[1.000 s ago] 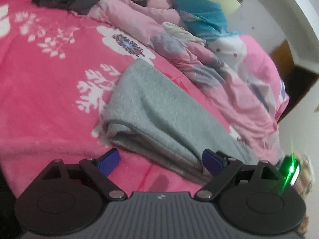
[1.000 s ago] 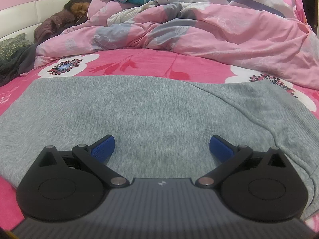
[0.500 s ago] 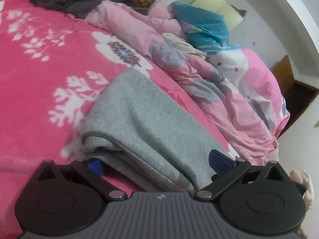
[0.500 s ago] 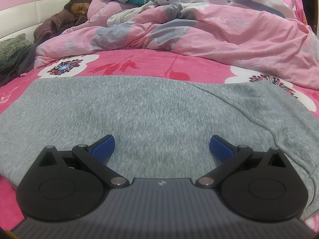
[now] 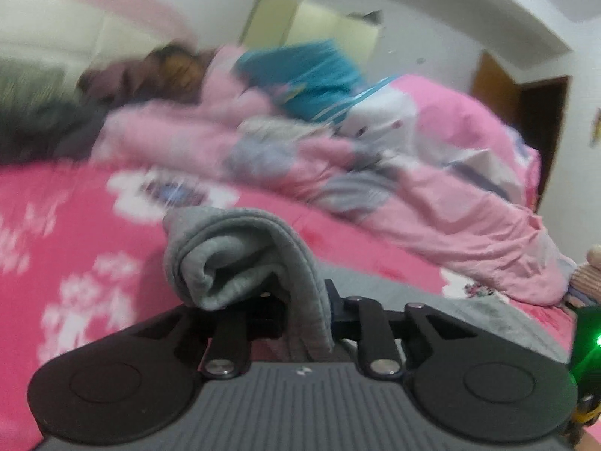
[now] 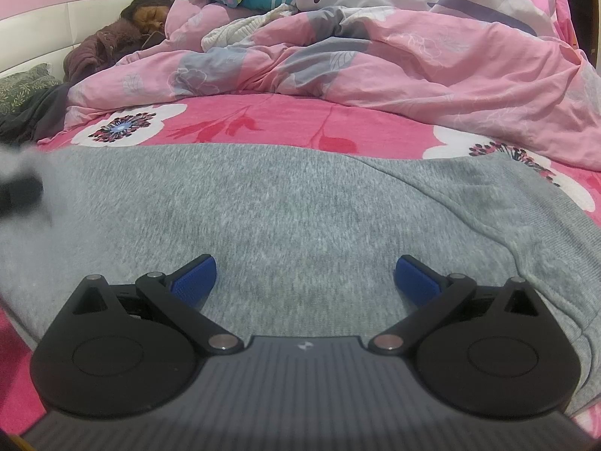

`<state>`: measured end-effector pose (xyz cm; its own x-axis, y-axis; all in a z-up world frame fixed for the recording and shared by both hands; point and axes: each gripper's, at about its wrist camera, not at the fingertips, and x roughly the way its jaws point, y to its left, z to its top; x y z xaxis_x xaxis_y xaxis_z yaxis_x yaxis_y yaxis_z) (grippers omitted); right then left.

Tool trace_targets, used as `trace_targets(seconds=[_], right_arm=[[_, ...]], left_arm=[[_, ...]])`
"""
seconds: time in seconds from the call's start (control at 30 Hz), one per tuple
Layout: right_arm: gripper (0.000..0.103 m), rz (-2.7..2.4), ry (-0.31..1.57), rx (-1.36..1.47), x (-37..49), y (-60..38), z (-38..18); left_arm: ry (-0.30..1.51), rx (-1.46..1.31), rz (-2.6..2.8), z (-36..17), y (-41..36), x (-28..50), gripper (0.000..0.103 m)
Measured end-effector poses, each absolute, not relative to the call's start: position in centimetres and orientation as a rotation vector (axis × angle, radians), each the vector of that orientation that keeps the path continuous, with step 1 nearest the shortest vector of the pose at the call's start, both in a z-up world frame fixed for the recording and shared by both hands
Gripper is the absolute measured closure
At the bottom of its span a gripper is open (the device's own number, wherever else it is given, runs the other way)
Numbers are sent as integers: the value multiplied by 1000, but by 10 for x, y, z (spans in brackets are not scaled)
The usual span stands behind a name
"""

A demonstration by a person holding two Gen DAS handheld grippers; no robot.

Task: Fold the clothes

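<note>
The left hand-held gripper (image 5: 263, 300) has closed since half a second ago: then its fingers stood apart around the near edge of the grey garment (image 5: 240, 251), and now they are pinched together on a bunched fold of it. The fold rises out of the jaws toward 12 o'clock, doubled over, with one layer hanging down across the gripper body at 6 o'clock. The left view has also swung up; it is blurred, and the wall and a doorway at 2 o'clock now fill the top, where before the pink floral bed cover (image 5: 75, 233) took most of the frame.

The right hand-held gripper (image 6: 304, 276) has not moved. Its blue fingers (image 6: 195, 280) are spread wide, resting just above the grey garment (image 6: 300, 203), which lies flat on the bed from 9 to 3 o'clock. New in this view is a blurred grey and dark shape at 9 o'clock, at the garment's left end; what it is cannot be told.

Beyond the garment, at 12 o'clock, a crumpled pink quilt (image 6: 432, 60) lies heaped, with a person (image 6: 124, 34) lying at 11 o'clock.
</note>
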<state>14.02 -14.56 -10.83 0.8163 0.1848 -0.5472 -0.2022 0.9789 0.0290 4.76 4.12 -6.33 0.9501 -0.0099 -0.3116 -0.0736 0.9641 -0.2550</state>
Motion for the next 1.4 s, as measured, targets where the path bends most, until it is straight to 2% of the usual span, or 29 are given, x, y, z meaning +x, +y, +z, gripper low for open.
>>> trace_targets(seconds=[0.2,0.33,0.37,0.47,0.57,0.7,0.77,0.83,0.93,1.0,1.03,1.07,1.27,1.4], right_arm=[[1,244,565,64,138,-162,-104],[3,302,481,254,117,-209,-87],[8,309,458,287,108,-222,-83],[7,267,394,374,78,-266,-71],[7,186,358,491,47,-318,-73],[7,70,355,659,17,-375,-92],[7,22,360,709,7,-391,-101],[7,5,356,757,2,-402,-108],[7,17,335,814,-2,-412,-113],[7,41,317,858,-2,-418,-117],[7,61,309,897,-1,-420,-119],[7,81,304,932,0,-422,-121],[6,251,295,1048,25,-419,-108],[6,290,377,980,62,-402,-93]], left_arm=[[198,-106,-104,-28,-9,53,86],[141,-19,-213,-6,-49,58,86],[132,1,-241,-2,-60,59,86],[126,59,-338,2,-96,67,86],[187,103,-430,-6,-136,84,86],[381,226,-515,-48,-190,111,85],[468,288,-552,-68,-215,124,80],[429,356,-534,-76,-223,115,79],[392,402,-530,-81,-222,100,68],[391,373,-553,-75,-209,89,55],[391,359,-564,-72,-202,84,41],[390,344,-576,-69,-195,78,34],[385,261,-638,-53,-155,45,33],[362,363,-515,-59,-137,34,34]])
